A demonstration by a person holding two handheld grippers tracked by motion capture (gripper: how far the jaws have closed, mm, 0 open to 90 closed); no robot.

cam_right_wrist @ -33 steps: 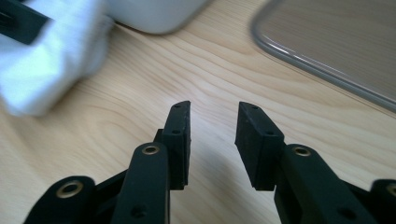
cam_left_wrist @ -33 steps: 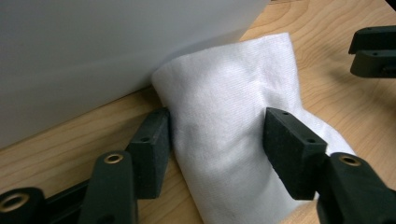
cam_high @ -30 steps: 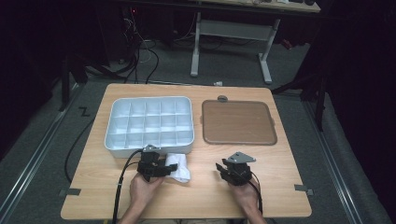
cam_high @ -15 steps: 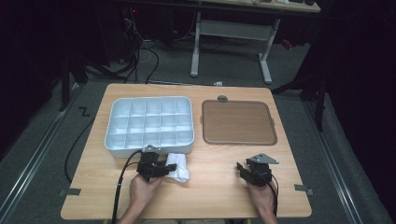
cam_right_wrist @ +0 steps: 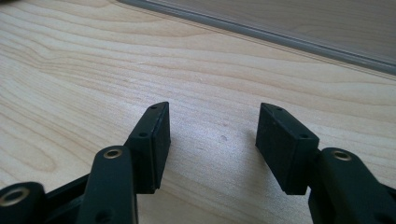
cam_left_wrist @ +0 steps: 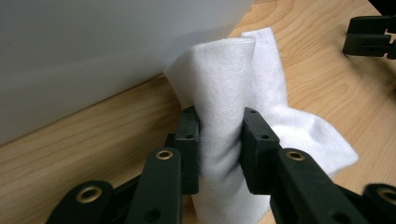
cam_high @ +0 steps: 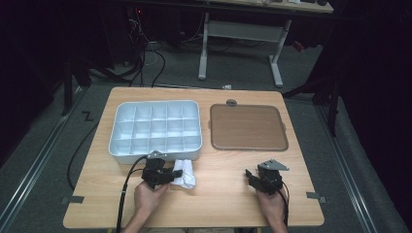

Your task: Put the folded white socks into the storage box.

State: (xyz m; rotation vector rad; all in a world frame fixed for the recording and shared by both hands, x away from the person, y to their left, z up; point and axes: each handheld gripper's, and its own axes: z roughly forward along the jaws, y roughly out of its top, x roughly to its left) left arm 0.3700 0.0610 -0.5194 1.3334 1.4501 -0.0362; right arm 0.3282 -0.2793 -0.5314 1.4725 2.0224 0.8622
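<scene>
A crumpled white sock [cam_high: 188, 175] lies on the wooden table just in front of the white compartment tray [cam_high: 121, 145]. My left gripper [cam_high: 176, 173] points right at it. In the left gripper view its jaws have just been closing, and the pads now pinch a raised fold of the sock [cam_left_wrist: 219, 84] between them, the left gripper [cam_left_wrist: 219, 140] being shut on it. My right gripper [cam_high: 250, 175] rests low over bare wood near the front right. Its jaws have just been opening and the right gripper [cam_right_wrist: 212, 135] stands open with nothing between the pads.
The tray's grey-white wall [cam_left_wrist: 93, 56] stands close on the left of the sock. A brown flat tray [cam_high: 248, 127] lies at the back right; its grey rim [cam_right_wrist: 280, 35] runs ahead of my right gripper. The right gripper [cam_left_wrist: 369, 35] shows far off past the sock.
The right hand and its gripper have slid to the right along the table's front. The left hand has stayed beside the sock.
</scene>
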